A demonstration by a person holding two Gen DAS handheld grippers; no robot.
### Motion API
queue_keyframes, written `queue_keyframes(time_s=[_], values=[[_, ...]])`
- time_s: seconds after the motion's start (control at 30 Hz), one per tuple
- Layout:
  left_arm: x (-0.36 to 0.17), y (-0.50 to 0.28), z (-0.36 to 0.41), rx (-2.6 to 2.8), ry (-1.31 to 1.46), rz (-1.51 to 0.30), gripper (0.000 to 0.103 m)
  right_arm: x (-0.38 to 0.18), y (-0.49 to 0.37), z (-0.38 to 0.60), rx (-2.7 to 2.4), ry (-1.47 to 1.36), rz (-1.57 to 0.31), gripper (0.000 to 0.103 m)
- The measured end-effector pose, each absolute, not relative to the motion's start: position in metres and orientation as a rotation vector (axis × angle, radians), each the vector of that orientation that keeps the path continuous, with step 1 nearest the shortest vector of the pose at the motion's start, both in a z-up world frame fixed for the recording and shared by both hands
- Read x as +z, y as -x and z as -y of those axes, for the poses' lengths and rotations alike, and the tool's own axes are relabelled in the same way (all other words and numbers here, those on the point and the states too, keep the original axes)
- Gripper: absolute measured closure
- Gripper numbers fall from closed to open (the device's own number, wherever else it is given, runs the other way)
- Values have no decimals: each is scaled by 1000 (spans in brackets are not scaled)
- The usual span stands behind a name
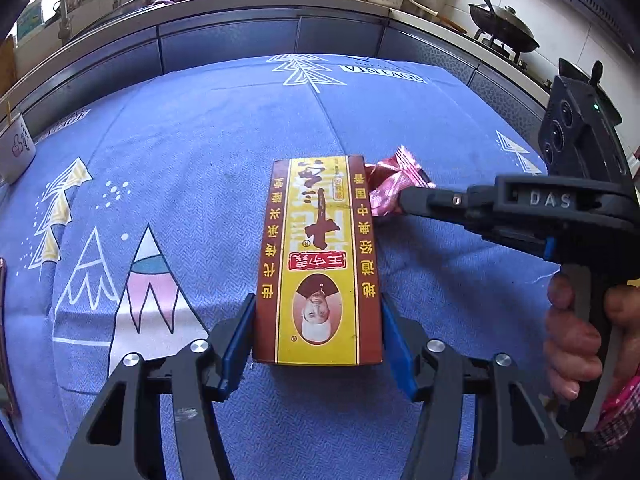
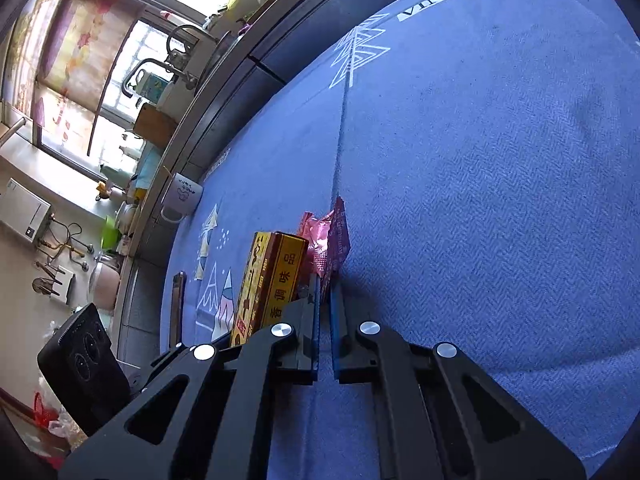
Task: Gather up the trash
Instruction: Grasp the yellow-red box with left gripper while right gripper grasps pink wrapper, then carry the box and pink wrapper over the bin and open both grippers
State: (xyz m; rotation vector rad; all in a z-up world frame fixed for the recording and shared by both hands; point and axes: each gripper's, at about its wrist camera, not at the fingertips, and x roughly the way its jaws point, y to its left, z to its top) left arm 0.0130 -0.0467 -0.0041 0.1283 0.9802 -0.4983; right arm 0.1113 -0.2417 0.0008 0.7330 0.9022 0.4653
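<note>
A yellow and dark red carton [image 1: 318, 260] lies flat on the blue printed tablecloth [image 1: 180, 184]. My left gripper [image 1: 318, 334] has a blue pad against each side of the carton's near end and is shut on it. A crumpled pink foil wrapper [image 1: 390, 186] lies at the carton's far right corner. My right gripper [image 1: 404, 200] comes in from the right and is shut on that wrapper. In the right wrist view the wrapper [image 2: 334, 246] sticks out between the closed pads of the right gripper [image 2: 326, 292], with the carton [image 2: 268, 284] just to the left.
A white mug [image 1: 16, 152] stands at the cloth's left edge, also in the right wrist view [image 2: 180, 196]. A kitchen counter [image 1: 248, 4] with a sink, bottles and bags runs along the back. A wok [image 1: 504, 28] sits on the stove at the back right.
</note>
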Motion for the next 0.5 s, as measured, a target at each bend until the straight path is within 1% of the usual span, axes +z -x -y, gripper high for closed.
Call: queue_keyframes(time_s=[0.1,0.23,0.37,0.5], values=[[0,-12,48,-505,-125,-967,45,18,-94,252,420,-675,-821,100],[20,-8,54,-552,-106,-925,45,34,-71,281,336,-647,-732,100],[31,-7,73,-626,-106,-917,45,28,-47,325,270,-707,-698,100],[30,-6,102,-708,-132,-944,44,22,-15,371,187,-764,-640,100]])
